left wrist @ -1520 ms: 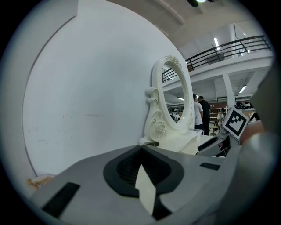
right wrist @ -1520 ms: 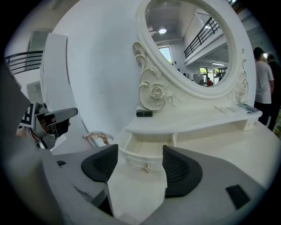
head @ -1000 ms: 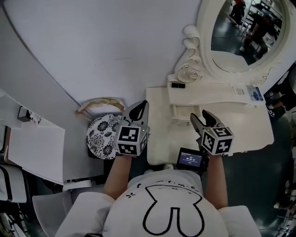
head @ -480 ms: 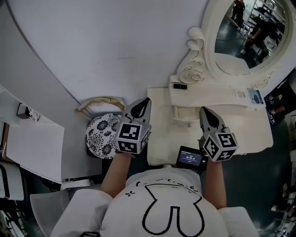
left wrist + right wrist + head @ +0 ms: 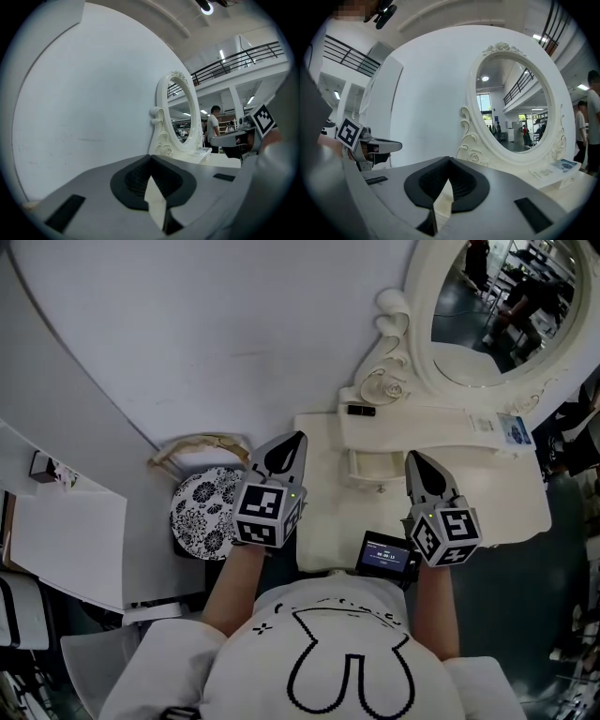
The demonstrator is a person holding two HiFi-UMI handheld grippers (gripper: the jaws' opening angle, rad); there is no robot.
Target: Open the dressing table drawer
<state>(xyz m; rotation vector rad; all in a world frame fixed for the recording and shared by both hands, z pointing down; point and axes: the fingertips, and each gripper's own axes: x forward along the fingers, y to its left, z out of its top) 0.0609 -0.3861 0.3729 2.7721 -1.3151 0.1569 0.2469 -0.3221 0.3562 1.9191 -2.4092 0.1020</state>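
The white dressing table [image 5: 323, 512] stands against the wall with its oval mirror [image 5: 497, 306] at the upper right. A small drawer [image 5: 373, 470] with a knob sits under the mirror shelf and faces me. My right gripper [image 5: 419, 468] hovers just right of that drawer, above the tabletop, shut with nothing in it [image 5: 449, 159]. My left gripper [image 5: 286, 448] hangs at the table's left edge, also shut and holding nothing [image 5: 150, 157]. Both point toward the wall and mirror [image 5: 513, 103].
A stool with a black-and-white floral seat [image 5: 202, 515] stands left of the table. A small black screen [image 5: 385, 555] sits at the table's front edge. A black item [image 5: 360, 410] and a leaflet [image 5: 514, 427] lie on the mirror shelf. White furniture [image 5: 66, 540] is at far left.
The right gripper's jaws have gone from open to shut with nothing between them, and it has risen a little. The left gripper has stayed put.
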